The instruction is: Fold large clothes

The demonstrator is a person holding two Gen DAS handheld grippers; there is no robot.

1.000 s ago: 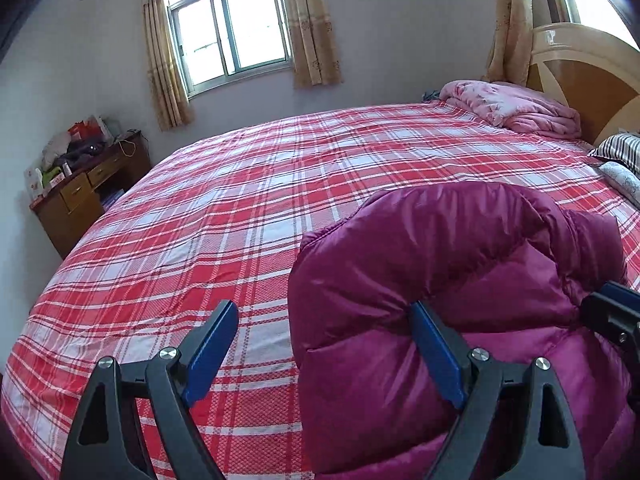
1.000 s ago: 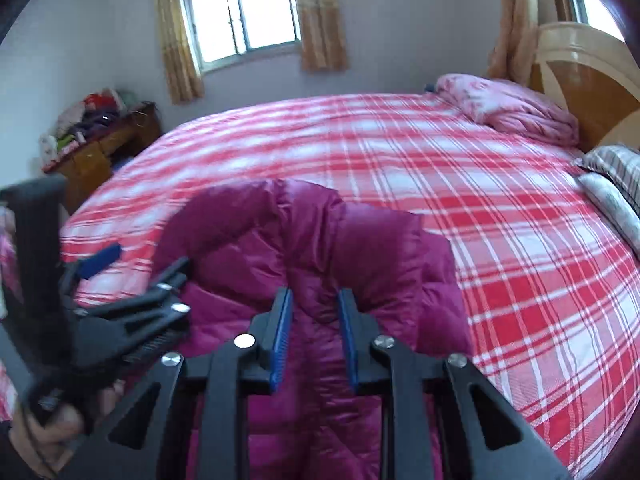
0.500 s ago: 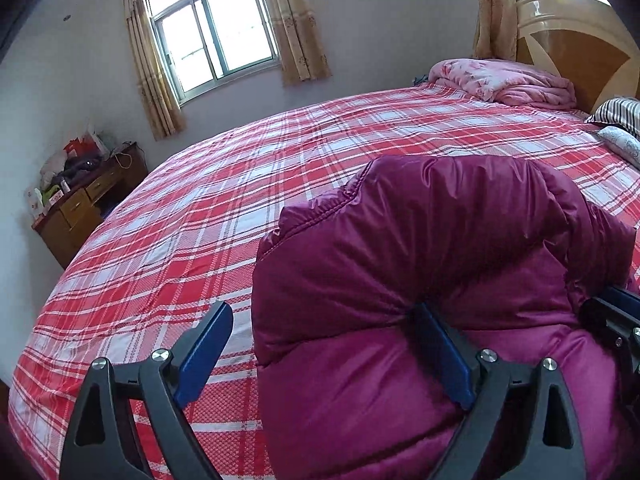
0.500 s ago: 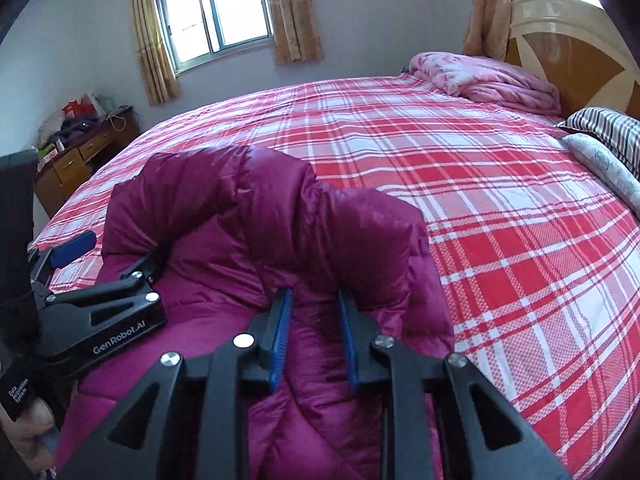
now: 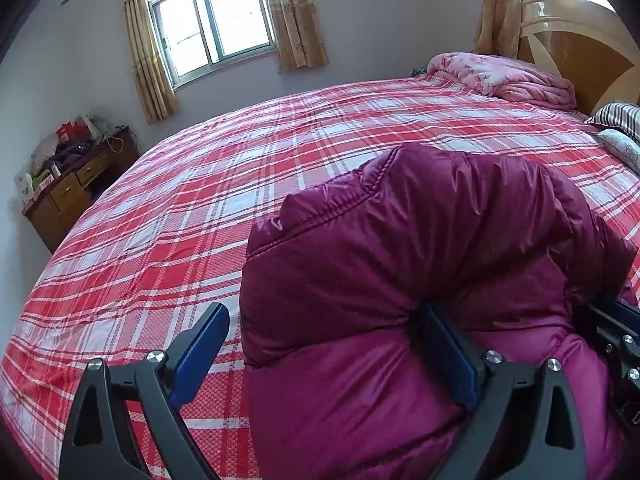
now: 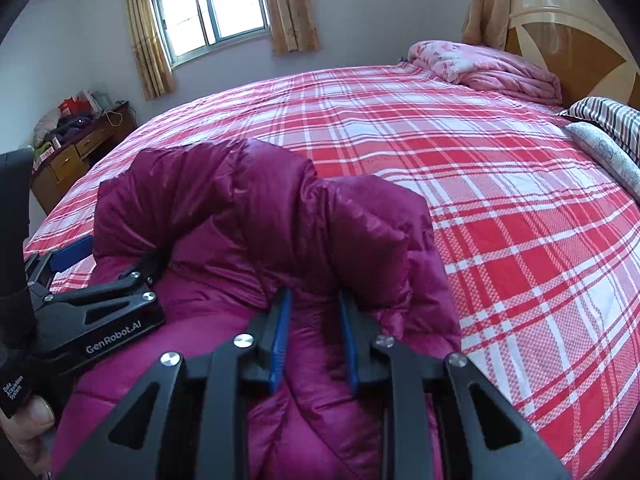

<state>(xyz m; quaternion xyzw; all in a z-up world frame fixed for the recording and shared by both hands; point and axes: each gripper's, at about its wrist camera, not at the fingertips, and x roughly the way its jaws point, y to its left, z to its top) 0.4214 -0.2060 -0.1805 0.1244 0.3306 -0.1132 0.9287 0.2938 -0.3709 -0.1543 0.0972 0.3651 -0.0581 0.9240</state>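
A magenta puffy down jacket [image 5: 420, 260] lies bunched on the red plaid bed [image 5: 200, 208], its upper part rolled over toward me. My left gripper [image 5: 324, 348] is open wide: its right finger presses into the jacket's fold, its left finger hangs over bare bedsheet. My right gripper [image 6: 314, 332] is shut on a pinch of the jacket [image 6: 256, 208] near its right side. The left gripper also shows in the right wrist view [image 6: 96, 280], at the jacket's left edge.
A pink folded quilt [image 5: 504, 76] and striped pillows [image 6: 608, 116] lie by the wooden headboard [image 6: 580, 40] at the right. A cluttered wooden desk [image 5: 68, 188] stands at the far left under the window [image 5: 212, 16].
Both grippers have moved forward over the bed with the jacket's rolled fold. The right stays clamped on the jacket; the left stays open.
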